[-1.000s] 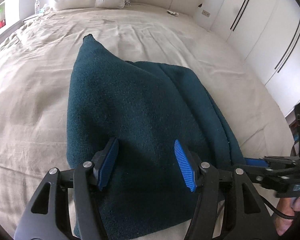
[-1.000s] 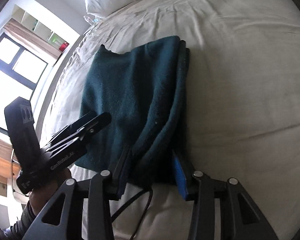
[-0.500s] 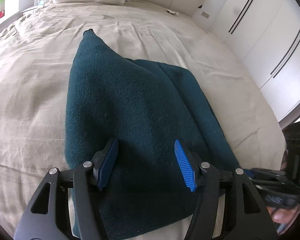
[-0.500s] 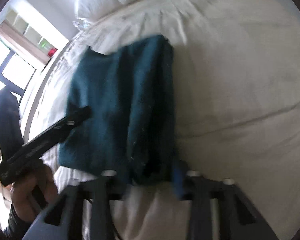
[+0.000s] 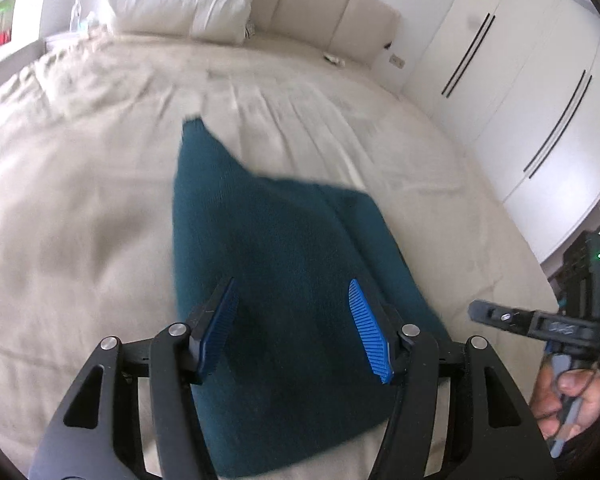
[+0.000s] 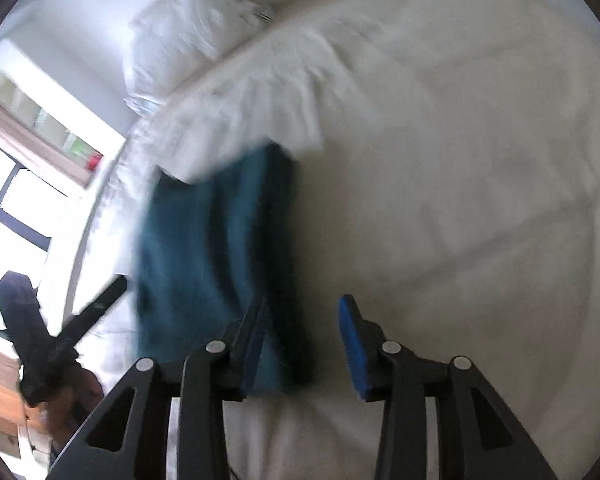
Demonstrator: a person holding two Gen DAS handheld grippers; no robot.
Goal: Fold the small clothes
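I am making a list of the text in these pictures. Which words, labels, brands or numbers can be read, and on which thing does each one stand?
No text can be read.
Right gripper: pale lettering on its body, too blurred to read.
Teal cloth, bed sheet, wardrobe doors: no writing visible.

Right wrist view is smeared, so we can't make out the cloth [image 6: 220,248] edges beside the pillow [image 6: 188,28]. Its near end hides behind the finger [image 6: 252,344].
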